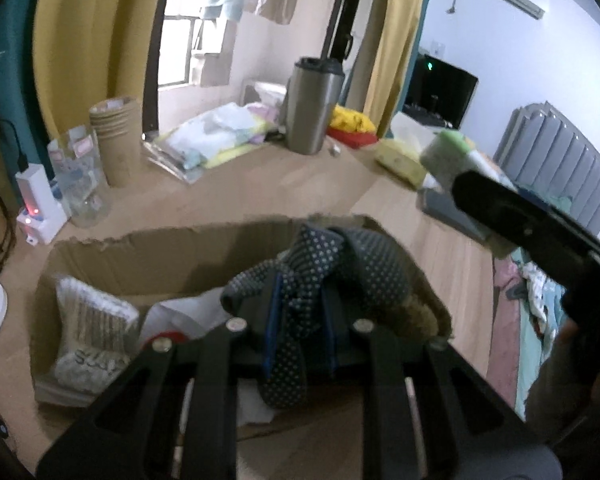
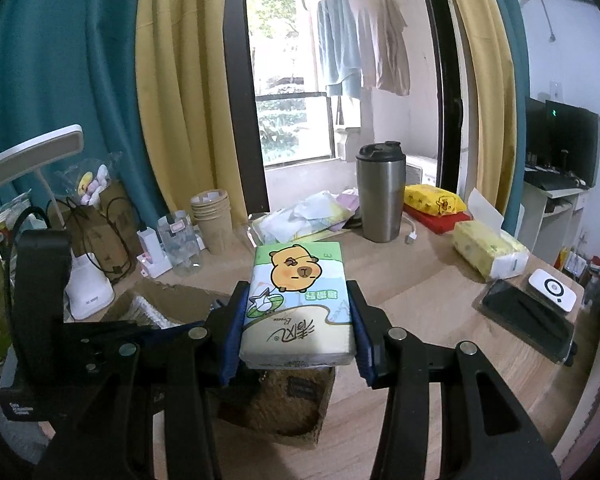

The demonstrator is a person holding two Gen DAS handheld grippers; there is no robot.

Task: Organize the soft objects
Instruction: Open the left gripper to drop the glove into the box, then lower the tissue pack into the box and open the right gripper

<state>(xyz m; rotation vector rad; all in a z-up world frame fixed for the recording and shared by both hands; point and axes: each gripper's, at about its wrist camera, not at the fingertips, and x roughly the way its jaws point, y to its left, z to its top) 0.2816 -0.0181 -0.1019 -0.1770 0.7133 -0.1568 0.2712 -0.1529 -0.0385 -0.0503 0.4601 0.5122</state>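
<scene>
My left gripper is shut on a dark blue polka-dot cloth and holds it over an open cardboard box. In the box lie a striped grey-white soft item and something white and red. My right gripper is shut on a green and white tissue pack with a cartoon capybara, held above the box. The right gripper and its pack also show at the right of the left wrist view.
On the wooden desk stand a steel tumbler, stacked paper cups, a clear jar, a bag of folded cloths, yellow and red packs, a yellow tissue pack, a phone and a white lamp.
</scene>
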